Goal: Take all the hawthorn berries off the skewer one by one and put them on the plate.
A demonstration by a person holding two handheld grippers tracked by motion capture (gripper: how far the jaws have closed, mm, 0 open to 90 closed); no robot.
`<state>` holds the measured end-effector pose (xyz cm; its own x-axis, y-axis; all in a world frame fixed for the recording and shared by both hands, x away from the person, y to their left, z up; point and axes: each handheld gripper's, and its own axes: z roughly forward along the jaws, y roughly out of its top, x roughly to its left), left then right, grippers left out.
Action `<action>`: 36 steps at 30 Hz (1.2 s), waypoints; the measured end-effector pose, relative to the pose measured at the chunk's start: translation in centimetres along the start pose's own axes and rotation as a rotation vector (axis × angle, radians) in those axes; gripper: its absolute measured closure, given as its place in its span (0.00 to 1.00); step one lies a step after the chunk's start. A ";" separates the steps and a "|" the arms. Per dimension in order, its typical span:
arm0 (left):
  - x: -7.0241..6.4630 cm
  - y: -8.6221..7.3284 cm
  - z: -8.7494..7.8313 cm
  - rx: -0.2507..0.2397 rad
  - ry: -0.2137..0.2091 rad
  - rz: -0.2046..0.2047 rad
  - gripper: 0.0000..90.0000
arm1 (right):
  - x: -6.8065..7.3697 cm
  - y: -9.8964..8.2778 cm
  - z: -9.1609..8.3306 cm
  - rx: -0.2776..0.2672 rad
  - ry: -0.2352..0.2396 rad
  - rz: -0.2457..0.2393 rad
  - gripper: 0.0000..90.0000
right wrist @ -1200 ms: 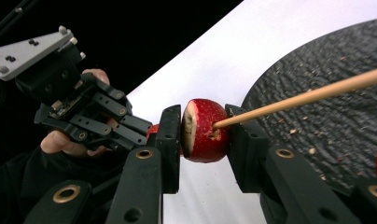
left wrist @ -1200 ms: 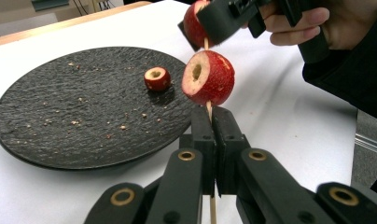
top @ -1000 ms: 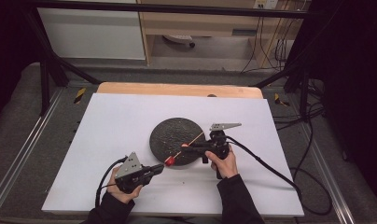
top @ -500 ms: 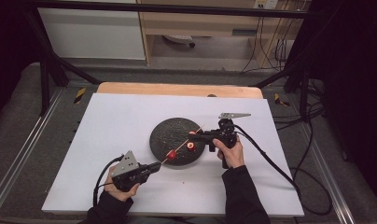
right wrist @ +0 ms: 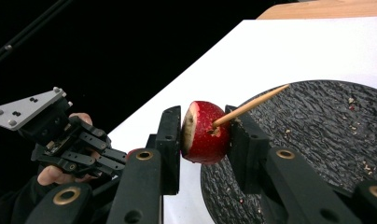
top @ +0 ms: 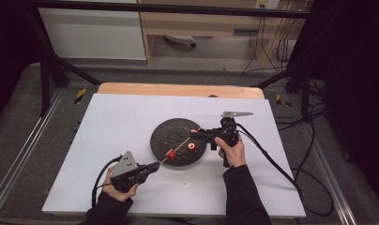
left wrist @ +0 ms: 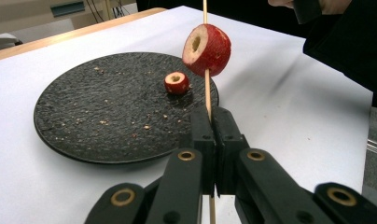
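Left gripper [top: 155,165] sits just off the plate's [top: 171,133] near rim over the white table [top: 108,122], jaws together and clamped on the blunt end of a wooden skewer [left wrist: 207,93]. The skewer slants up across the plate towards its far right edge. One cored red fruit piece [left wrist: 210,49] is threaded on it above the plate's near rim. Right gripper [top: 194,132] is over the plate's right side, jaws pressed on both sides of a second red fruit piece [right wrist: 203,135], with the skewer tip poking out through it. A small loose fruit piece [left wrist: 176,83] lies on the plate beside the skewer.
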<state>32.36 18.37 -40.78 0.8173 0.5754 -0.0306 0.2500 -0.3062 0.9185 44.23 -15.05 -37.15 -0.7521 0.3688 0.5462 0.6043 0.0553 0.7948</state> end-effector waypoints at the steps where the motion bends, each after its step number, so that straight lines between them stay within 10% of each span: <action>1: 0.0 0.0 -0.1 -0.001 0.001 -0.002 0.98 | 0.0 0.0 0.0 -0.005 -0.003 0.000 0.76; 10: 0.6 -0.2 -0.8 0.005 0.014 0.006 0.98 | -0.3 1.0 -0.8 -0.037 -0.025 0.009 0.76; 22: 1.9 -0.7 -1.5 0.002 0.080 -0.041 0.98 | -1.5 2.9 -2.8 -0.074 -0.205 -0.009 0.76; 31: 2.0 -0.7 -1.4 -0.014 0.089 -0.070 0.98 | -3.4 -1.2 3.8 0.112 -0.319 -0.041 0.75; 36: 1.8 -0.8 -1.1 0.000 0.079 -0.069 0.98 | -4.7 -2.4 5.3 0.123 -0.371 -0.034 0.74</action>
<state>33.08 20.46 -41.15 0.7545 0.6532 -0.0630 0.3046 -0.2635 0.9153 47.66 -12.00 -43.01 -0.6395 0.6742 0.3695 0.6249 0.1759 0.7606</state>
